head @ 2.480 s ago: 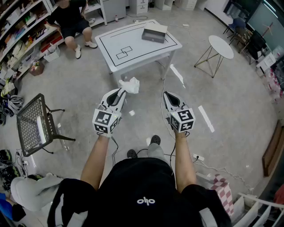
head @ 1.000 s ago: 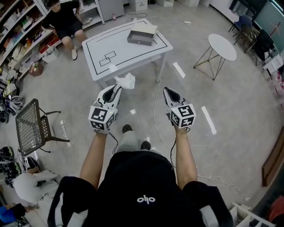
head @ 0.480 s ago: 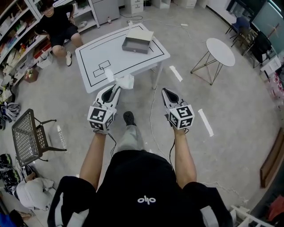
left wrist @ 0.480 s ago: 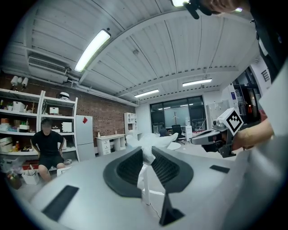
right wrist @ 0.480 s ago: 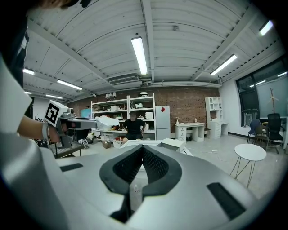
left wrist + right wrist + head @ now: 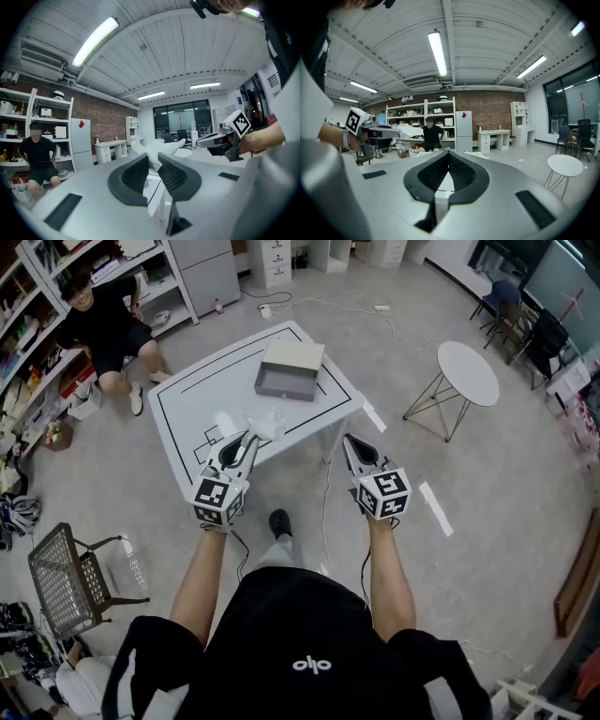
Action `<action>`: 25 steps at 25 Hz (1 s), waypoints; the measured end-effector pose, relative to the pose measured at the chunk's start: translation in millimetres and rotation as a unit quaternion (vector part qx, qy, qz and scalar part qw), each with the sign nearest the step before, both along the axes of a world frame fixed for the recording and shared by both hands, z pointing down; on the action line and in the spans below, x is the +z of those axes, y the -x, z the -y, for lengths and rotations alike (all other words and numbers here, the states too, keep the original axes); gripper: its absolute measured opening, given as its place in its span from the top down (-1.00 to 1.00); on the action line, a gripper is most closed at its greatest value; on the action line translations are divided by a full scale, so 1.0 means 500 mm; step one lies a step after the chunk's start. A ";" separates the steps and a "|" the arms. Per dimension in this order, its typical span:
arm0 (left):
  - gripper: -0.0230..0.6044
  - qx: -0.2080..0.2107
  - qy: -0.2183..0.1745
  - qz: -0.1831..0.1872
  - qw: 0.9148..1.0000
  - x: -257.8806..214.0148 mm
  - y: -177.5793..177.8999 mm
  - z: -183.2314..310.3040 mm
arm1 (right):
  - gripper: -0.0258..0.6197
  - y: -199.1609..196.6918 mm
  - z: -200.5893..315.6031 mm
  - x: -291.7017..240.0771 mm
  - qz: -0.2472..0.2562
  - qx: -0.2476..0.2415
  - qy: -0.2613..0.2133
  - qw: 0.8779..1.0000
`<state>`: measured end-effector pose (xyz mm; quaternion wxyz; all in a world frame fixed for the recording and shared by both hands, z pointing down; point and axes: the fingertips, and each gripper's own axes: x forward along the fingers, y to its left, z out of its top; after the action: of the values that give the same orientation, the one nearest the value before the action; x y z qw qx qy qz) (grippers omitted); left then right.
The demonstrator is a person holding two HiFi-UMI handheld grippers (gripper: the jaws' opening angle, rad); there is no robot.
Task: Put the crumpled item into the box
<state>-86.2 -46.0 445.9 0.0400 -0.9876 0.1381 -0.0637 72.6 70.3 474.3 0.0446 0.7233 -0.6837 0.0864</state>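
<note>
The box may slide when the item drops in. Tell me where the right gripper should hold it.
Take the grey near wall of the box from above, one jaw inside, one outside. It seems to lie open side up on the table, so that rim faces the right gripper, whose shut jaws must open first.

crumpled item (image 6: pixel 266 425) white | box (image 6: pixel 291 372) grey | table (image 6: pixel 223 390) white, black outlines | chair (image 6: pixel 62 581) dark mesh
</note>
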 end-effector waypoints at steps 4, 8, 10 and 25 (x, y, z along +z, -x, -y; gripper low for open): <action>0.73 0.015 0.005 0.009 1.000 0.013 -0.057 0.117 | 0.89 -0.051 0.119 0.009 0.007 0.012 0.004 1.000; 0.73 0.025 0.012 0.016 1.000 0.025 -0.097 0.218 | 0.89 -0.086 0.217 0.015 0.011 0.021 0.009 1.000; 0.73 0.028 0.017 0.017 0.999 0.032 -0.111 0.260 | 0.89 -0.099 0.258 0.018 0.013 0.025 0.012 1.000; 0.73 0.030 0.062 0.012 0.998 0.074 -0.167 0.448 | 0.89 -0.158 0.452 0.022 0.013 0.026 0.050 0.998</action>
<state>-2.6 -270.0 482.7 -0.0174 -0.9910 0.1036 -0.0830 151.5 -155.5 485.2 0.0695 0.7362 -0.6604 0.1305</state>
